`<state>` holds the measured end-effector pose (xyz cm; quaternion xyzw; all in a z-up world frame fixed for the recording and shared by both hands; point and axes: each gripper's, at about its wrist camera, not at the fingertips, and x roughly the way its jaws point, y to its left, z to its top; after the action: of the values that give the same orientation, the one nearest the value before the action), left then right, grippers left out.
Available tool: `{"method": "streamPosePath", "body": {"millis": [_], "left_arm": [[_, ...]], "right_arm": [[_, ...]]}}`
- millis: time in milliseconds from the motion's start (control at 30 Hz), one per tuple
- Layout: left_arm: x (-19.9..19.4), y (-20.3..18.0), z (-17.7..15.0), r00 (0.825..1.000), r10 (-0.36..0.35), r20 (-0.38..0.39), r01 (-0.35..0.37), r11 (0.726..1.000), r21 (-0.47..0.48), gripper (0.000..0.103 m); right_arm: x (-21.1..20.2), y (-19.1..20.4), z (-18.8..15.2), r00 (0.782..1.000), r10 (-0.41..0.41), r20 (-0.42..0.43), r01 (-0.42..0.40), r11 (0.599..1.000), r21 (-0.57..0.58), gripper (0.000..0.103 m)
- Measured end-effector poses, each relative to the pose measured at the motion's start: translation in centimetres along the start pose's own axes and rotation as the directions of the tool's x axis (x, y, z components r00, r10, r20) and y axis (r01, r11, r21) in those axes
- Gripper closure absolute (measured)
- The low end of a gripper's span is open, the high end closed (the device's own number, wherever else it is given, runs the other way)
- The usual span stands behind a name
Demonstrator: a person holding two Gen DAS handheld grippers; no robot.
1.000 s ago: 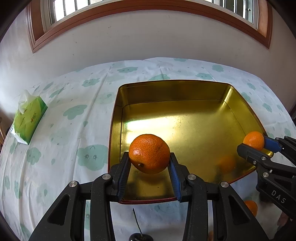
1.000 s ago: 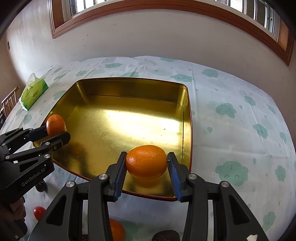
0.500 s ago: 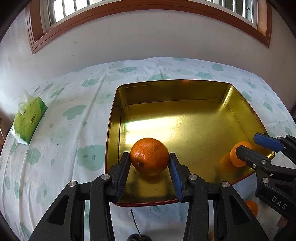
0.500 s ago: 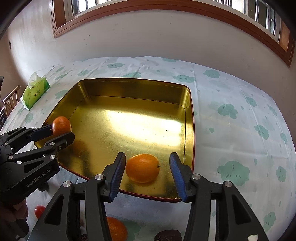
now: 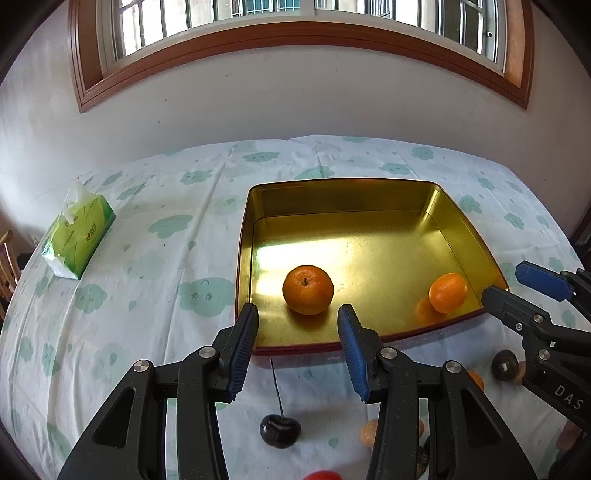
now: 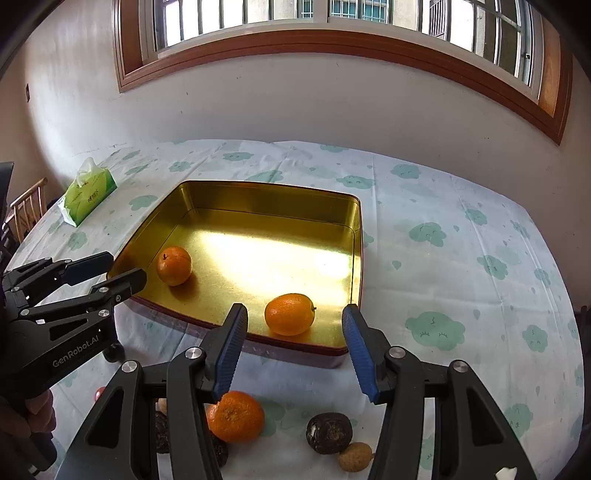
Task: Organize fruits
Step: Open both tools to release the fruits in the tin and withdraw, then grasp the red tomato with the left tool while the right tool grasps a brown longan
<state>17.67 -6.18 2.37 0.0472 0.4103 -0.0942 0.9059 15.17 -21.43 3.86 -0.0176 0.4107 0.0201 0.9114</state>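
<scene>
Both oranges sit in the gold tray (image 5: 369, 192); your left gripper (image 5: 297, 354) and right gripper (image 6: 291, 350) are opening, empty. The loose orange (image 6: 235, 416) lies nearest, just below your right gripper.

Daylight comes through the window (image 5: 295, 22) above the far edge of the table (image 5: 147, 258), and both views are bright and sharp. The light glares in a broad white patch on the floor of the gold tray (image 6: 266, 251), and the oranges (image 5: 308, 290) cast soft shadows toward the near edge. The fisheye lens bows the window frame and wall, and the picture corners go black.
</scene>
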Motion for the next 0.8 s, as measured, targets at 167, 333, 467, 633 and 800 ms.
{"method": "streamPosePath", "body": {"millis": [167, 333, 467, 633, 800], "left_arm": [[-2.5, 0.1, -2.1, 1.000, -0.005, 0.012, 0.005, 1.000, -0.009, 0.057], [-4.4, 0.8, -5.1, 1.000, 0.003, 0.004, -0.003, 1.000, -0.027, 0.057], [-5.6, 1.4, -7.9, 1.000, 0.011, -0.011, -0.011, 0.999, -0.039, 0.057], [-6.6, 1.6, -11.1, 0.999, 0.009, -0.036, -0.011, 0.998, -0.055, 0.057], [-6.8, 1.4, -13.3, 0.998, 0.007, -0.057, -0.010, 0.998, -0.059, 0.057]], "right_arm": [[-2.3, 0.0, -2.0, 1.000, -0.010, 0.011, 0.010, 1.000, 0.005, 0.052], [-4.1, -0.6, -4.8, 1.000, -0.023, 0.003, 0.023, 1.000, 0.017, 0.052], [-5.4, -1.1, -7.2, 0.999, -0.035, -0.001, 0.035, 0.999, 0.035, 0.052], [-6.5, -1.6, -10.2, 0.999, -0.041, -0.017, 0.042, 0.998, 0.056, 0.052], [-7.0, -1.9, -12.6, 0.999, -0.040, -0.037, 0.043, 0.997, 0.072, 0.052]]}}
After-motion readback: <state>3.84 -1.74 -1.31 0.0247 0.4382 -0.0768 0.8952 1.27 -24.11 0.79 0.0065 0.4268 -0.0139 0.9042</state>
